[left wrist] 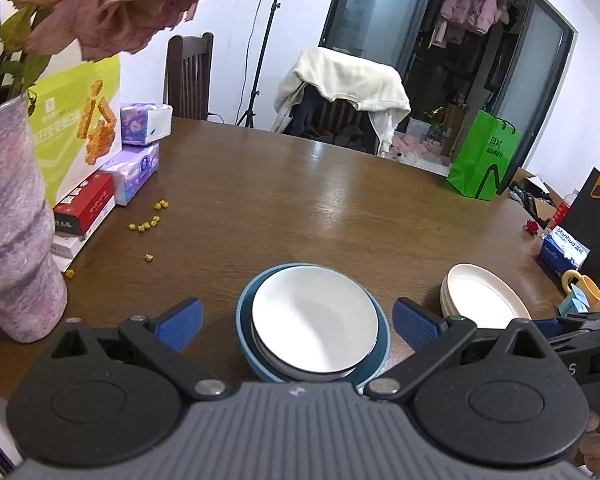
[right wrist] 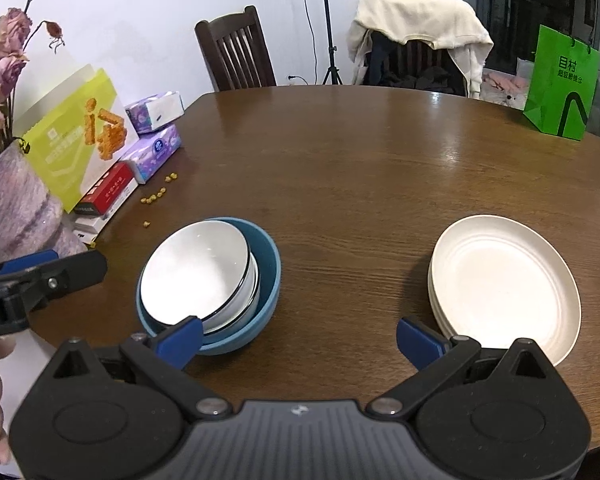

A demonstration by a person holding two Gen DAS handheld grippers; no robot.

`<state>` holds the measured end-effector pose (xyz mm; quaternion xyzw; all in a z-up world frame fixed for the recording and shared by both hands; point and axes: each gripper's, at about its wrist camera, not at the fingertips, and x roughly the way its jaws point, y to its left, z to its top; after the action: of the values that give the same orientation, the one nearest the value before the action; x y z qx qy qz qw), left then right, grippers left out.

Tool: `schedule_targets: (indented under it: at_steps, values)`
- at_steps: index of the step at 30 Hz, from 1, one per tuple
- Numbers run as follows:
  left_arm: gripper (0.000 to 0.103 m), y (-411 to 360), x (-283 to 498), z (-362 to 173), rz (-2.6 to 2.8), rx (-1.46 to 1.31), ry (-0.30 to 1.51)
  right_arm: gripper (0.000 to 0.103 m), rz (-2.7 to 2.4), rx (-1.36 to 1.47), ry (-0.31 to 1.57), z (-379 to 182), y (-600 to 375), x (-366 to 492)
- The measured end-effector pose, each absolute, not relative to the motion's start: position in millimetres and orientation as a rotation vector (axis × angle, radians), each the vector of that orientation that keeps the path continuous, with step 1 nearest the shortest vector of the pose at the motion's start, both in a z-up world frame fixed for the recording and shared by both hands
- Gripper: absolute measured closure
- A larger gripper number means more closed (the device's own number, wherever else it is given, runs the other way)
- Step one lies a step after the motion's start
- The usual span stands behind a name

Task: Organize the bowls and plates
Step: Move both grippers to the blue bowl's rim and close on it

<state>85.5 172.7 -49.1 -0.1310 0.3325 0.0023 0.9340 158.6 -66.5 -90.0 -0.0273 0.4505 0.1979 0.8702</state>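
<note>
Your left tongs [left wrist: 298, 326] are wide open and hold nothing; the white ceramic bowls [left wrist: 315, 330] nested inside the round blue bowl [left wrist: 374, 364] sit just ahead, between the two fingers, so one pile takes little room. Your right tongs [right wrist: 299, 340] are also spread wide and empty. The stack of cream round plates [right wrist: 504, 284] lies just ahead to their right on the brown wooden desk [right wrist: 360, 168], apart from the bowls, I think to keep each kind separate.

Bowls [right wrist: 204, 276] nested, left of plate stack [right wrist: 504, 284], on table [right wrist: 360, 168].
</note>
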Motion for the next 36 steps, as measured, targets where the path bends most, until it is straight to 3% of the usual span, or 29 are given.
schedule_targets:
  at_steps: [36]
  values:
    - [0.000, 174, 119, -67, 0.070, -0.296, 0.788, 0.000, 0.409, -0.061, 0.994, -107, -73, 189]
